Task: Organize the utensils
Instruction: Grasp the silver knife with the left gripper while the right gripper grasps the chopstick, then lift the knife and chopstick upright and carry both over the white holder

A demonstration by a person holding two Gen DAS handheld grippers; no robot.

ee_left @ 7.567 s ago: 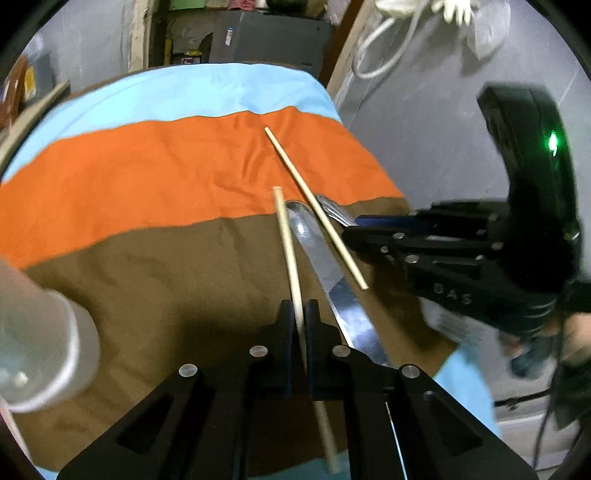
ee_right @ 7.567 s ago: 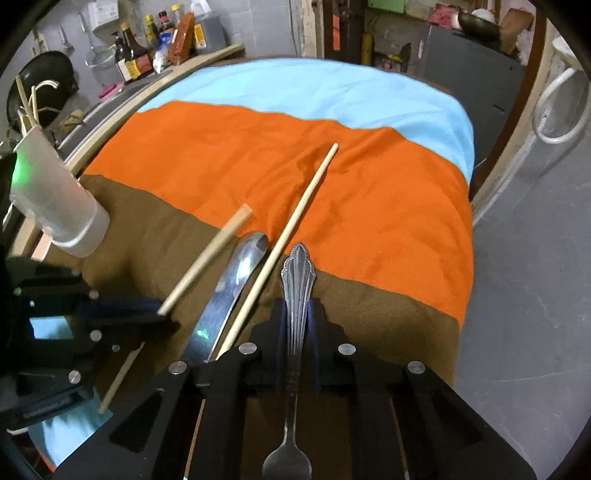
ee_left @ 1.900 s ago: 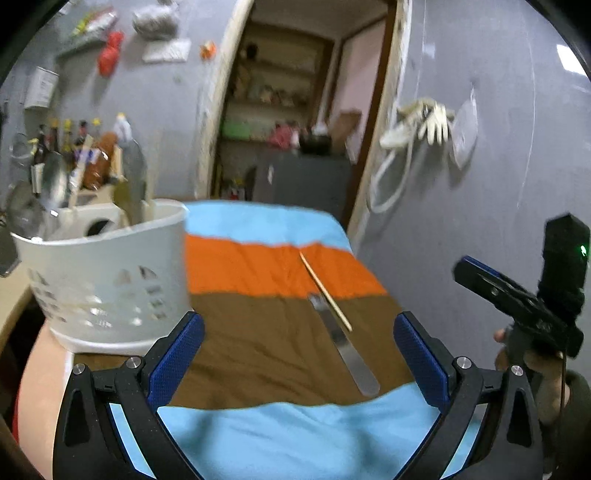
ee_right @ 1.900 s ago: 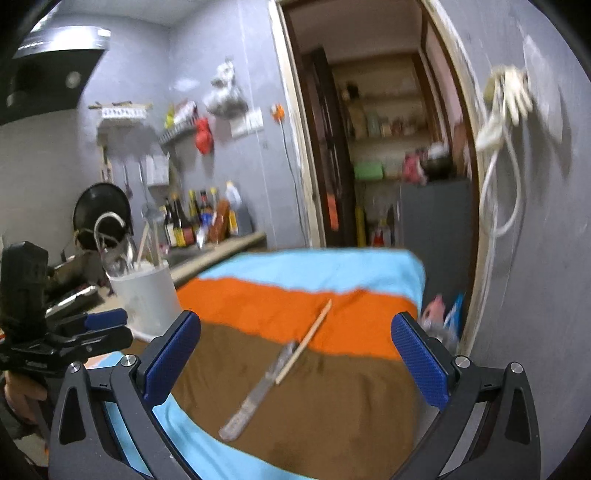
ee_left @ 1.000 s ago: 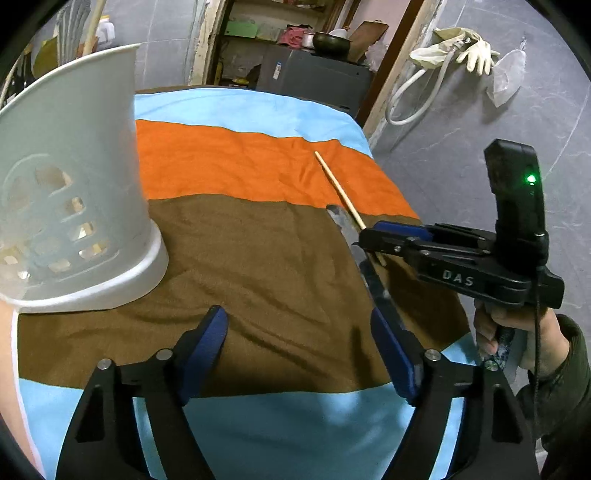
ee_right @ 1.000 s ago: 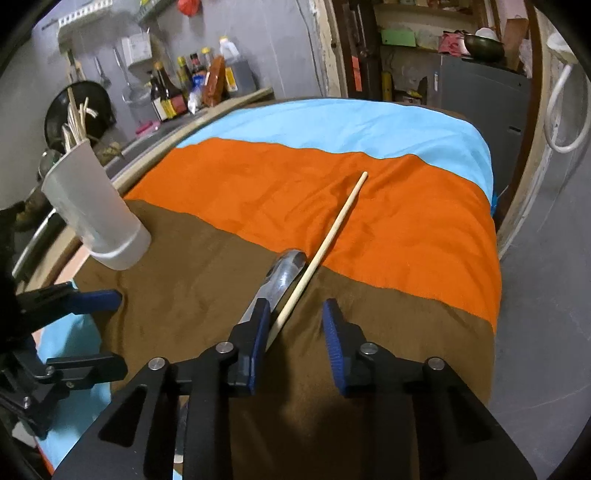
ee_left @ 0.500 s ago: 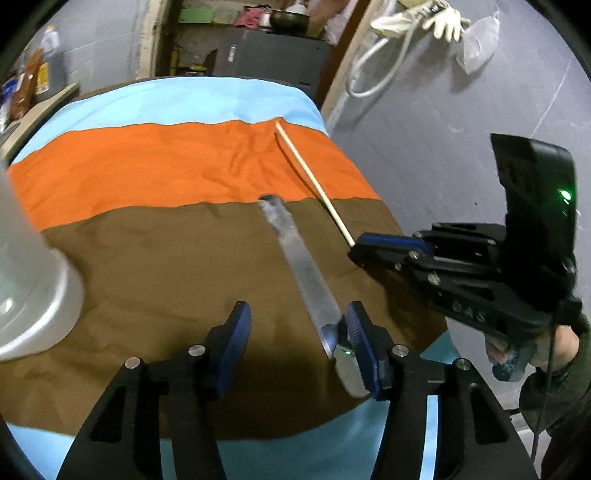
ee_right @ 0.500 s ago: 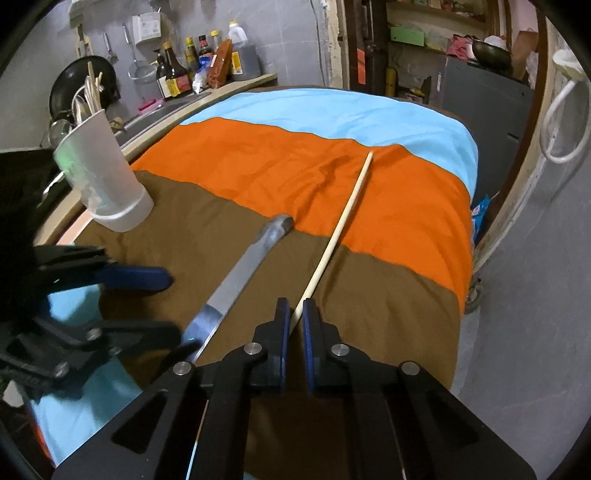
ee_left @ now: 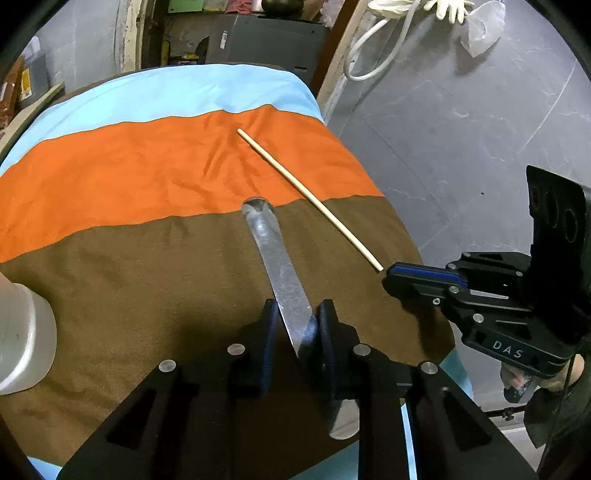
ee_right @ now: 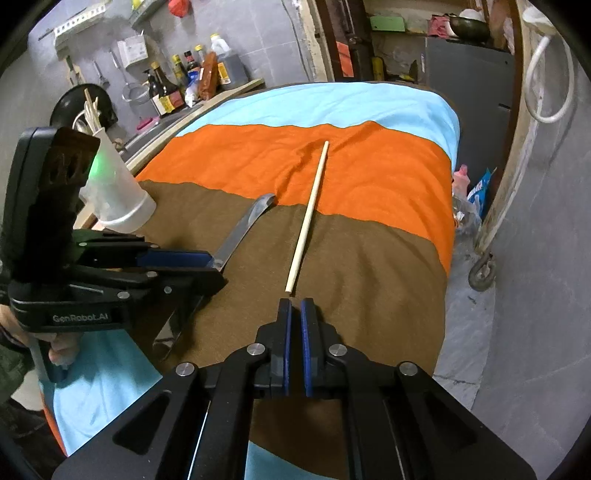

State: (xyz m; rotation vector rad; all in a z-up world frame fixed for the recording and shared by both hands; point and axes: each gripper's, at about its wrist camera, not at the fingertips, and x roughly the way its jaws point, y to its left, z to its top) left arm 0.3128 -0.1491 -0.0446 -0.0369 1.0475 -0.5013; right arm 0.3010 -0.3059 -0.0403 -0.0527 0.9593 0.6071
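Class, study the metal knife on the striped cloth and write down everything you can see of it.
The knife is flat, silvery, dull metal with a rounded far tip. It lies on the brown stripe, its tip at the orange stripe's edge. The left claw, whose jaws have just been closing, straddles its near part. The wooden chopstick lies apart, to its right.

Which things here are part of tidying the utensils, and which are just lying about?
Part of the job:
- knife, between the left gripper's jaws
- chopstick, lying just ahead of the shut right gripper
- white cup holding utensils

Lying about:
- sauce bottles on the counter
- rubber gloves on the wall
- striped cloth
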